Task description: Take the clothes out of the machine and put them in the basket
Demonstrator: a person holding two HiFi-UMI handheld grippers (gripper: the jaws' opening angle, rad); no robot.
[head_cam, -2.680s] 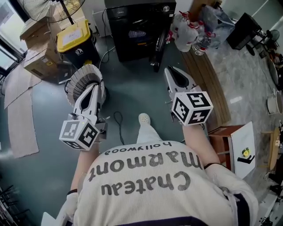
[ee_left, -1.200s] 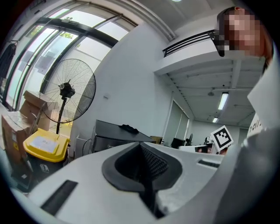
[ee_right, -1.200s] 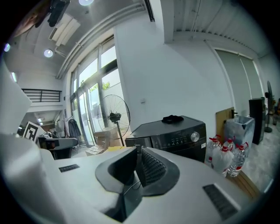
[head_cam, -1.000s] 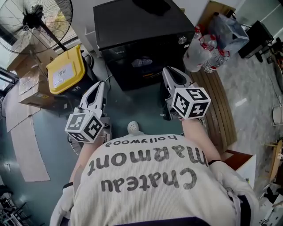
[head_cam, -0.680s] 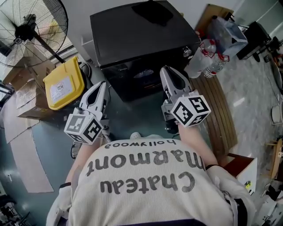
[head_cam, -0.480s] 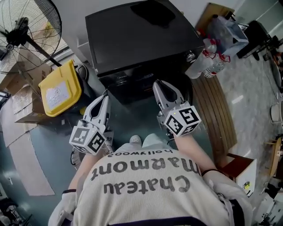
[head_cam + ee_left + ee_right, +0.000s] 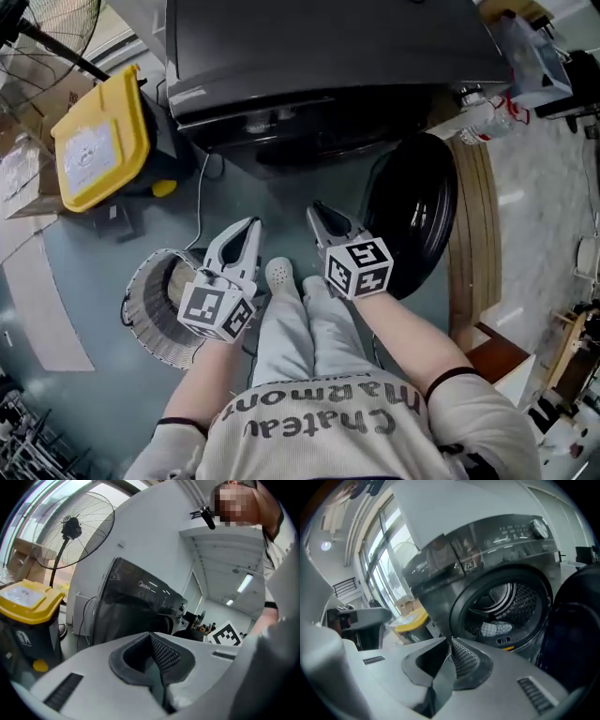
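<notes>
The black washing machine [image 7: 328,56] stands ahead with its round door [image 7: 412,220] swung open to the right. In the right gripper view the drum [image 7: 506,602] is open, and a checked cloth [image 7: 494,629] lies at its bottom. The white ribbed basket [image 7: 150,337] sits on the floor at the left, partly hidden by my left gripper. My left gripper [image 7: 246,234] is low before the machine, jaws shut and empty [image 7: 152,639]. My right gripper [image 7: 319,214] points at the drum opening, also shut with nothing in it [image 7: 451,641].
A yellow-lidded bin [image 7: 94,141] stands left of the machine, with a standing fan [image 7: 75,531] behind it. A cable [image 7: 202,197] runs over the floor near the basket. Wooden boards [image 7: 478,244] and plastic bottles [image 7: 487,117] lie beyond the open door. My knees and a shoe [image 7: 278,274] are between the grippers.
Both grippers have sunk low in front of the machine as the person crouched. The open door and the basket have come into the head view. Both jaws stayed shut.
</notes>
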